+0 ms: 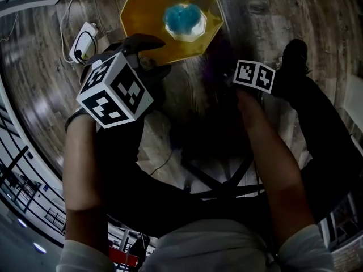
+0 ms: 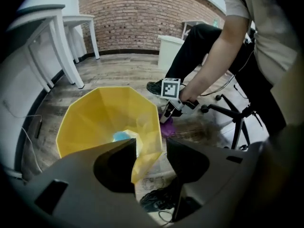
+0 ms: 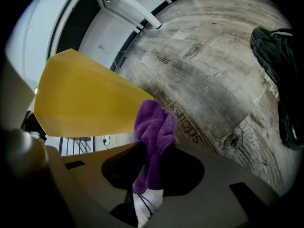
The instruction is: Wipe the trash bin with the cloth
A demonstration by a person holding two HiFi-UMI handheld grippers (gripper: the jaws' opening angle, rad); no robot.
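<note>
bin (image 1: 142, 21) rim just beyond open l gripper (image 2: 151, 146), cloth (image 3: 154, 125) in r gripper (image 3: 156, 147) nearby

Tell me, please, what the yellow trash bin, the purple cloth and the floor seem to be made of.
Trash bin: probably thin plastic, smooth and slightly translucent; its flat faceted walls glow yellow.
Cloth: soft, fuzzy fabric, likely microfibre; it bunches in limp folds.
Floor: grey-brown wood-grain planks with knots and a faint sheen; whether real wood or laminate, I cannot tell.

Yellow trash bin (image 1: 142, 30), purple cloth (image 3: 154, 132), black-and-white patterned cube (image 1: 116, 89), grey wood-grain floor (image 3: 213, 56), seemingly blue-and-white lump (image 1: 182, 17).
</note>
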